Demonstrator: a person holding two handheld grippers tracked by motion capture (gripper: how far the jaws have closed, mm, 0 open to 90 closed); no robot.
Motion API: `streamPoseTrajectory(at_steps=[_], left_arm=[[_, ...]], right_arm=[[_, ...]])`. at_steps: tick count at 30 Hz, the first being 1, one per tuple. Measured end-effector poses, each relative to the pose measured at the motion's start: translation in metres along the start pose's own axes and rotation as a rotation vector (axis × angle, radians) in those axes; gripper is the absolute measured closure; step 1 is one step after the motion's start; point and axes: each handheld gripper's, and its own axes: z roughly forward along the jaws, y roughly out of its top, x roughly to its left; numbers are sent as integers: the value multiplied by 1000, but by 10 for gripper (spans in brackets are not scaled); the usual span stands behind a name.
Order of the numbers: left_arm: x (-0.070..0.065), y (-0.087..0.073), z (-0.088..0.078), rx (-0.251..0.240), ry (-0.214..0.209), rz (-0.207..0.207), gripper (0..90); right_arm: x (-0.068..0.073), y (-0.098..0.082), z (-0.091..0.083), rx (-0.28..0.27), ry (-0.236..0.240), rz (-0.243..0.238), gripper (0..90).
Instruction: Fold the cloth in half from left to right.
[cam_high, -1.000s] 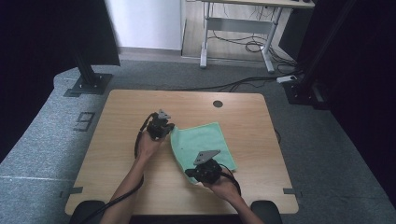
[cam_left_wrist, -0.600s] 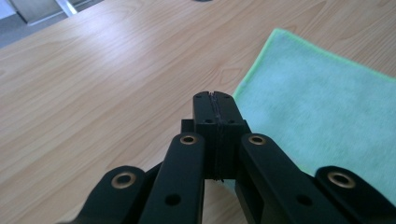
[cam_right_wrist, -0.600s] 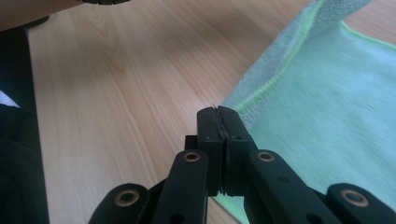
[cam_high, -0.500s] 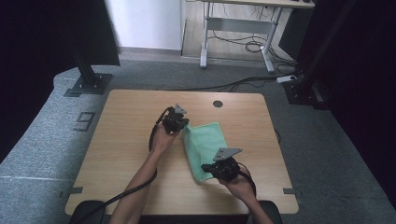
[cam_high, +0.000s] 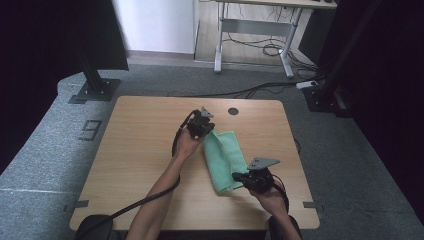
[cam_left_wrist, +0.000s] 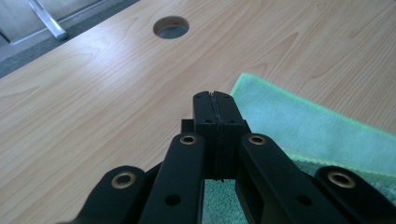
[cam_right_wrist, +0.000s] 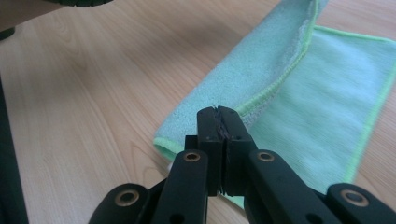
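Observation:
A green cloth (cam_high: 225, 157) lies on the wooden table (cam_high: 140, 140), right of centre, with one long side lifted and folded over the rest. My left gripper (cam_high: 206, 132) is at the cloth's far end, shut, with the cloth's (cam_left_wrist: 317, 126) edge running under its closed tips (cam_left_wrist: 215, 95). At the near end my right gripper (cam_high: 236, 176) is also shut. In the right gripper view the raised upper layer of the cloth (cam_right_wrist: 261, 70) runs straight into its closed tips (cam_right_wrist: 218, 109), above the flat lower layer.
A round cable hole (cam_high: 233, 111) sits in the table near its far edge, just beyond the left gripper. A black cable (cam_high: 150, 200) trails from the left gripper off the front edge. Black stands (cam_high: 95, 80) and a desk frame (cam_high: 250, 30) stand on the floor behind.
Both grippers have moved to the right across the table, carrying the cloth's left side with them. The cloth now looks much narrower, folded over itself.

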Motion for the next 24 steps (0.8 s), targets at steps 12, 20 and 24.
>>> streamPoseTrajectory(at_steps=[12, 20, 24], left_arm=[[-16, 18, 23, 19, -17, 30, 895], [-22, 21, 40, 63, -5, 53, 893], [-23, 19, 51, 81, -4, 52, 892]], right_arm=[[-20, -14, -19, -23, -45, 57, 877], [-27, -24, -14, 21, -70, 70, 877], [-33, -29, -9, 49, -85, 81, 877]])
